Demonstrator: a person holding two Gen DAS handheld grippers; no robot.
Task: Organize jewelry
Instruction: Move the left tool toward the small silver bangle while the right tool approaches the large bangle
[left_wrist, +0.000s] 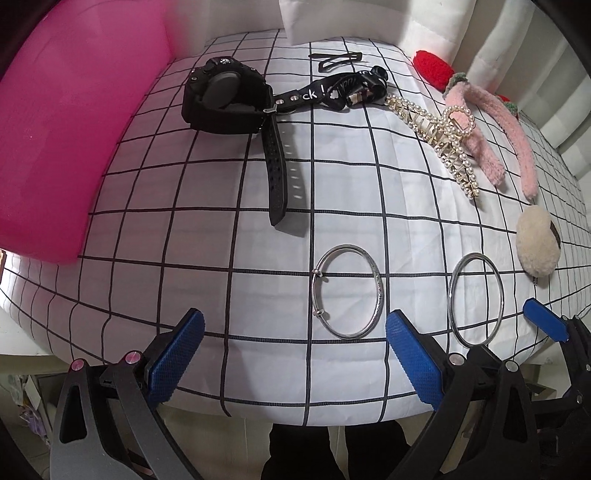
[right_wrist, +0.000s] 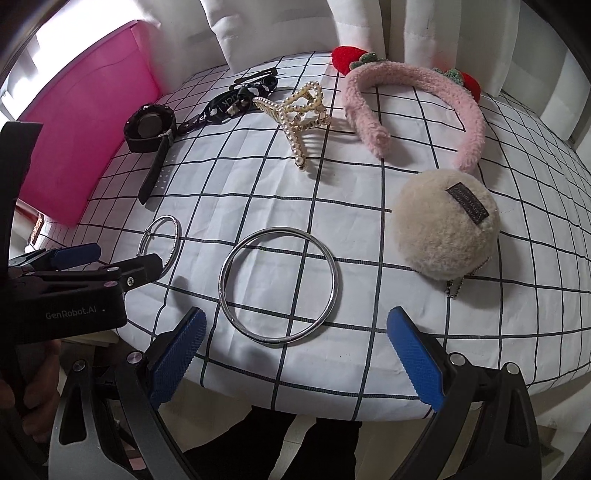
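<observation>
Two silver bangles lie near the front of the checked cloth: an adjustable one (left_wrist: 349, 291) (right_wrist: 162, 236) and a plain round one (left_wrist: 475, 299) (right_wrist: 277, 285). A black watch (left_wrist: 225, 96) (right_wrist: 149, 127) lies at the back left, with a pearl hair claw (left_wrist: 436, 133) (right_wrist: 295, 114), a pink fluffy headband (left_wrist: 491, 140) (right_wrist: 417, 107) and a cream pom-pom charm (left_wrist: 537, 245) (right_wrist: 445, 232). My left gripper (left_wrist: 293, 350) is open and empty just before the adjustable bangle. My right gripper (right_wrist: 295, 350) is open and empty just before the plain bangle.
A pink plastic box (left_wrist: 74, 125) (right_wrist: 92, 140) stands at the left on the checked cloth (left_wrist: 221, 258) (right_wrist: 369, 332). A black printed strap (left_wrist: 332, 92) (right_wrist: 229, 103) and black hair clips (left_wrist: 336, 59) lie at the back. White padded cushions rise behind. The table's front edge is right under both grippers.
</observation>
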